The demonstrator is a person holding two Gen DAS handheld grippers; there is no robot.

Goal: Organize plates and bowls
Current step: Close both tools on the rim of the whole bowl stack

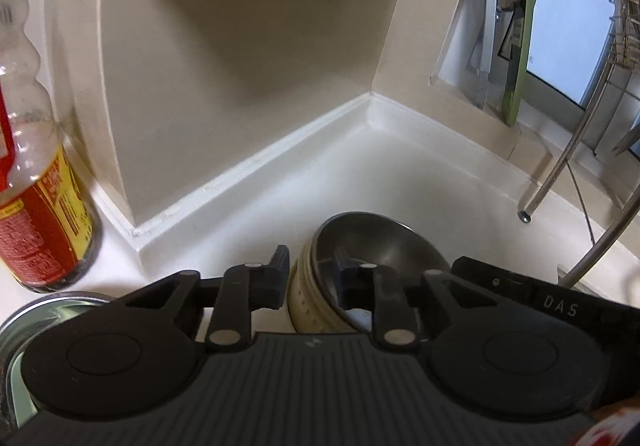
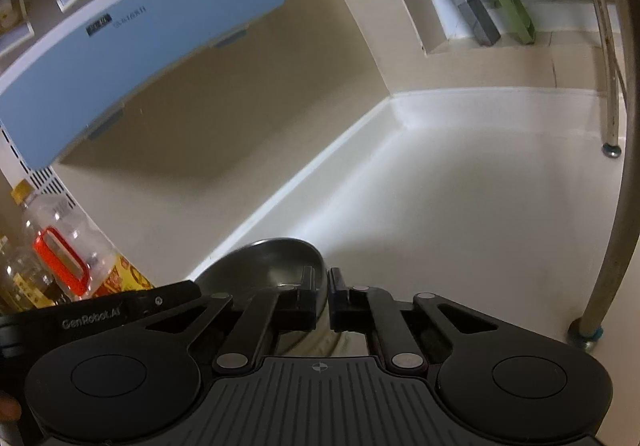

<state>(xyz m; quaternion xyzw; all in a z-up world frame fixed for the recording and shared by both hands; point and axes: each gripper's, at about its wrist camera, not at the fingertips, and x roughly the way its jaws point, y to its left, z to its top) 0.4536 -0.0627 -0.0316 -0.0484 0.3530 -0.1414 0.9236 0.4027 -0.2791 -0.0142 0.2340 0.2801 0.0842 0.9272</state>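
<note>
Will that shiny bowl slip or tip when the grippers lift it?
The bowl looks like metal inside a cream ribbed shell, so probably stiff and unlikely to break. Its smooth rim may be slippery. The left gripper and right gripper each pinch the rim on opposite sides, which should limit tipping.

Both wrist views low over the worktop (image 1: 248, 206), very near, facing its back corner. Shared: bowl (image 1: 372, 242) at bottom edge, corner seam, oil bottle (image 2: 76, 246) left, rack leg (image 2: 611, 148) right. Left view probably slightly lower.
</note>
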